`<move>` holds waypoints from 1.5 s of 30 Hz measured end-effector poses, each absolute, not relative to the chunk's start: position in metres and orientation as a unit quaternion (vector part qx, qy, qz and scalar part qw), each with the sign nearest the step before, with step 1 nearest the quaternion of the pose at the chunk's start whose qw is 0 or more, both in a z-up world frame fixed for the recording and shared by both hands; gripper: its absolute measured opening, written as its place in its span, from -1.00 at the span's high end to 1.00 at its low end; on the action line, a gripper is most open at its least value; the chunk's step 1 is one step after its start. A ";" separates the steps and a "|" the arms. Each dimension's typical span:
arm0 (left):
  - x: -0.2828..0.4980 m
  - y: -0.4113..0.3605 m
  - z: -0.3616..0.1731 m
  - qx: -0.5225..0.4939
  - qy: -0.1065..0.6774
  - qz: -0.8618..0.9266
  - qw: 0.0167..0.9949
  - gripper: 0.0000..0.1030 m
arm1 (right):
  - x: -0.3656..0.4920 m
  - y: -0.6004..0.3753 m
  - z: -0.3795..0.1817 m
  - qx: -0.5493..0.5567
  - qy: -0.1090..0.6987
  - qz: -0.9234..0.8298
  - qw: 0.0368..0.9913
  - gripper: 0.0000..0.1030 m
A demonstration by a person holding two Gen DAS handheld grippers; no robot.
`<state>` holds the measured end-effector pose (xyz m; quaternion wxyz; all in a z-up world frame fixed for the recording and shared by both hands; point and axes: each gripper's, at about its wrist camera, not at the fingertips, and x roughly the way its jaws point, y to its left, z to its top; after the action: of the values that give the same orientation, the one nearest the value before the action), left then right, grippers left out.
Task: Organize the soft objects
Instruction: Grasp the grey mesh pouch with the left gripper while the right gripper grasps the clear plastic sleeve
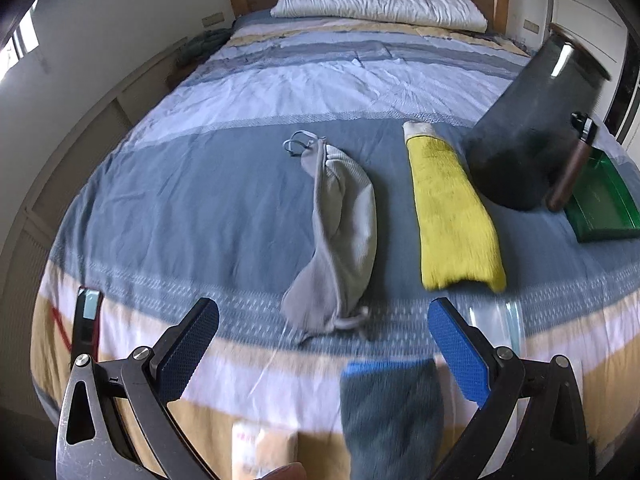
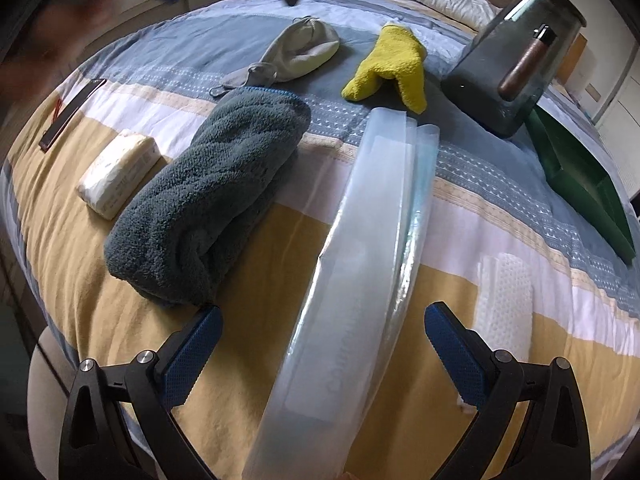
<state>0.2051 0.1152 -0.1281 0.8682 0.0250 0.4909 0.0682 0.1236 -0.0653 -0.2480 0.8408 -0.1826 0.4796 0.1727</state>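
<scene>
Both tools hanging open w/ nothing gripped, left tool (image 1: 323, 320) hovering over bed (image 1: 180, 184) nr grey garment (image 1: 340, 236) w/ yellow cloth (image 1: 452, 216) just beside, right tool (image 2: 323, 328) straddling clear bag (image 2: 360, 260) beside teal towel (image 2: 216, 196).

The far half of the bed (image 1: 280, 92) up to the pillow (image 1: 380, 2) lies bare, as does its left side. On the right, the dark bin (image 1: 536, 120), bottle (image 1: 570, 164) and green tray (image 1: 600, 208) crowd together. A clear bag (image 2: 360, 260) runs between the right tool's (image 2: 324, 356) spread jaws, the towel (image 2: 208, 200) just left.
</scene>
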 end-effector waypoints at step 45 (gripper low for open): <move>0.324 0.134 -0.232 -0.007 0.585 0.105 0.804 -0.98 | 0.173 -0.064 -0.283 -0.132 0.497 0.141 0.846 -1.00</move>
<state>0.3243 0.1337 -0.2316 0.8044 -0.0067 0.5848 0.1048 0.1730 -0.0644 -0.2829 0.8461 -0.1316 0.4970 0.1407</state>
